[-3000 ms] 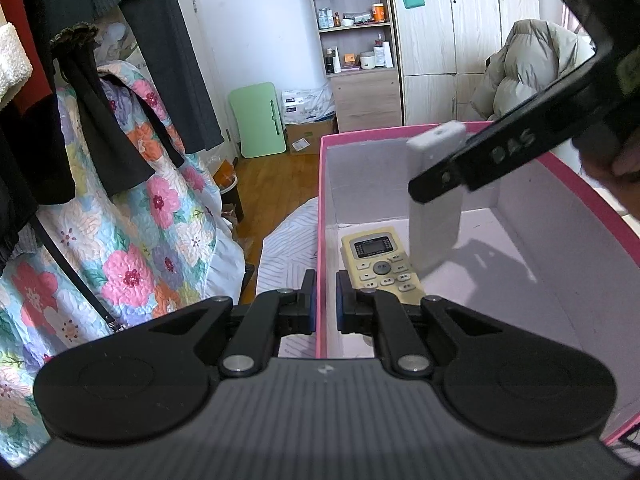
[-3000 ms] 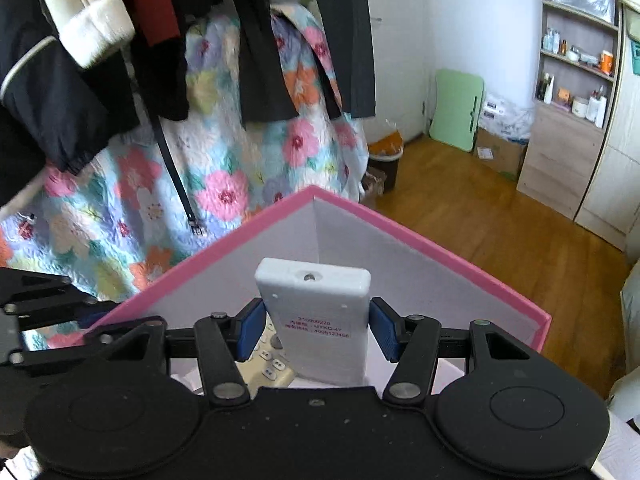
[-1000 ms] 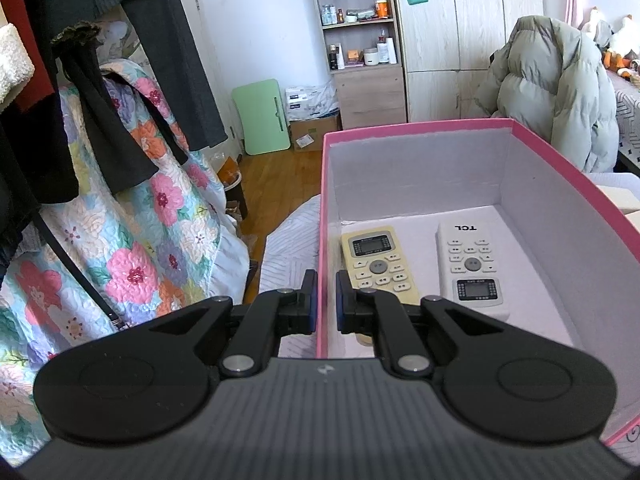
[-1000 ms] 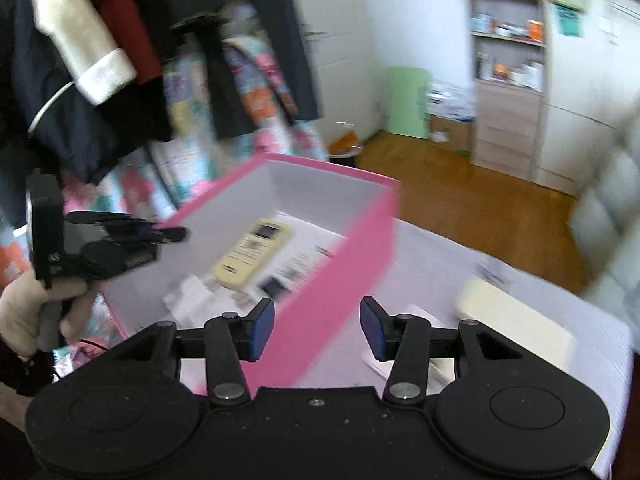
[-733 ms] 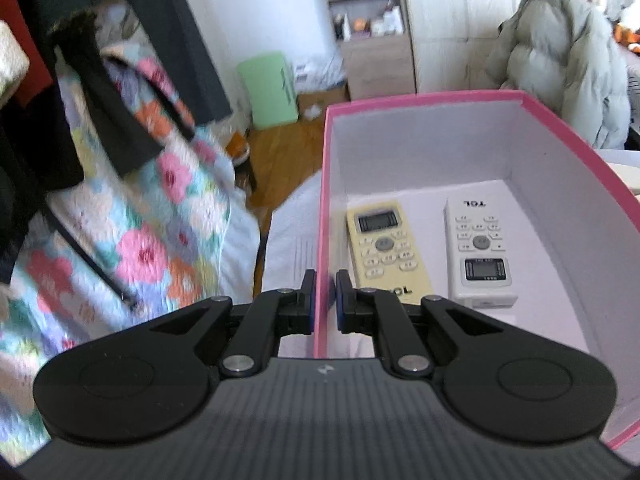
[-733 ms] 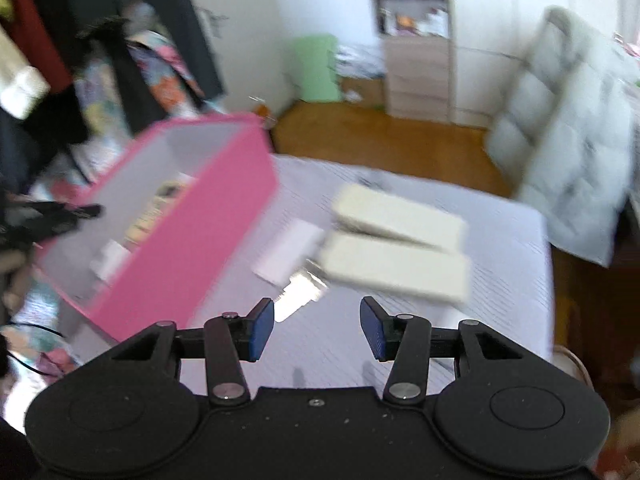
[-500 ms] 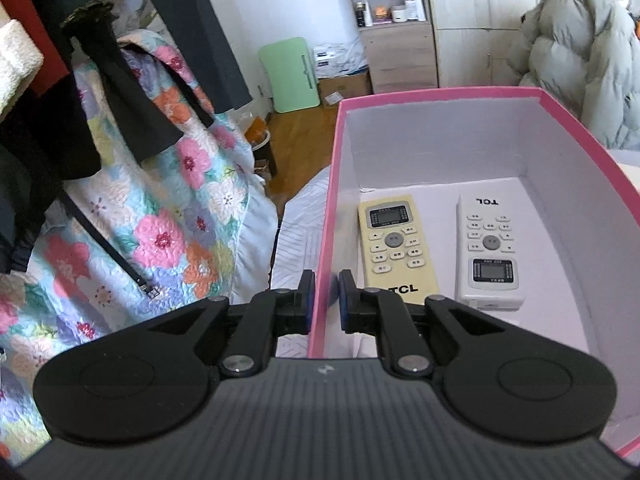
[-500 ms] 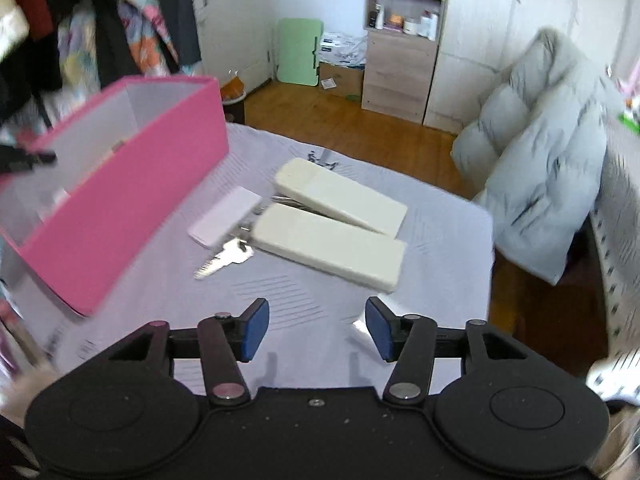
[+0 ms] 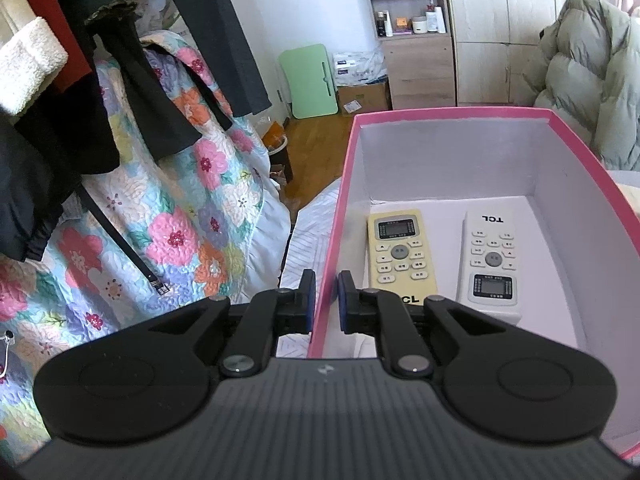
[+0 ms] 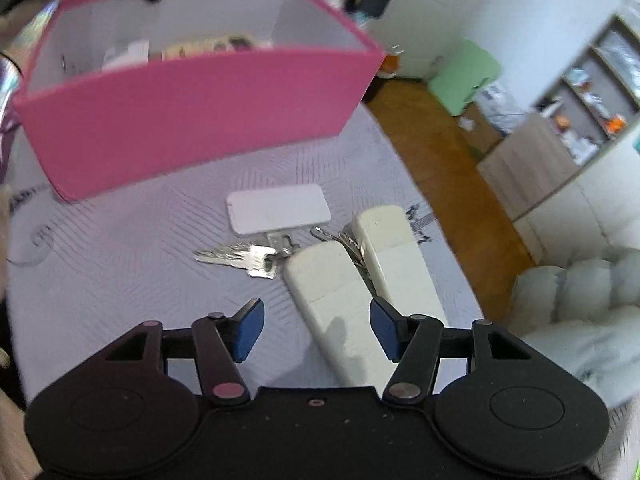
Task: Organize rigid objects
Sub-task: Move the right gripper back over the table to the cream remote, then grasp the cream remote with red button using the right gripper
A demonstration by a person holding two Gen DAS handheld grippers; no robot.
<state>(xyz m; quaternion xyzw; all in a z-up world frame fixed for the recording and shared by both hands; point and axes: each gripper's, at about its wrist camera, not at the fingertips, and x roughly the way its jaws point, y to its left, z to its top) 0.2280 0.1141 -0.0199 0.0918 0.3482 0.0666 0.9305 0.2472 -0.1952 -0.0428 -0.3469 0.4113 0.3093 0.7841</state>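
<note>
My left gripper (image 9: 323, 298) is shut on the left wall of the pink box (image 9: 336, 216). Inside the box lie a yellow remote (image 9: 400, 256) and a white TCL remote (image 9: 492, 260), side by side. In the right wrist view the pink box (image 10: 192, 120) stands at the back of the table. My right gripper (image 10: 316, 330) is open, and the near end of a cream remote (image 10: 336, 300) lies between its fingers. A second cream remote (image 10: 396, 256) lies just right of it. A white card (image 10: 278, 210) and keys (image 10: 244, 258) lie between the remotes and the box.
The table has a pale grey patterned cloth (image 10: 120, 264). A floral quilt and dark hanging clothes (image 9: 160, 200) are left of the box. A grey puffy jacket (image 10: 580, 312) lies right of the table. Shelves and cabinets (image 9: 416, 32) stand across the wooden floor.
My right gripper let go of the white remote in the box, swung away over the table and came down around the near cream remote. My left gripper kept its hold on the box wall.
</note>
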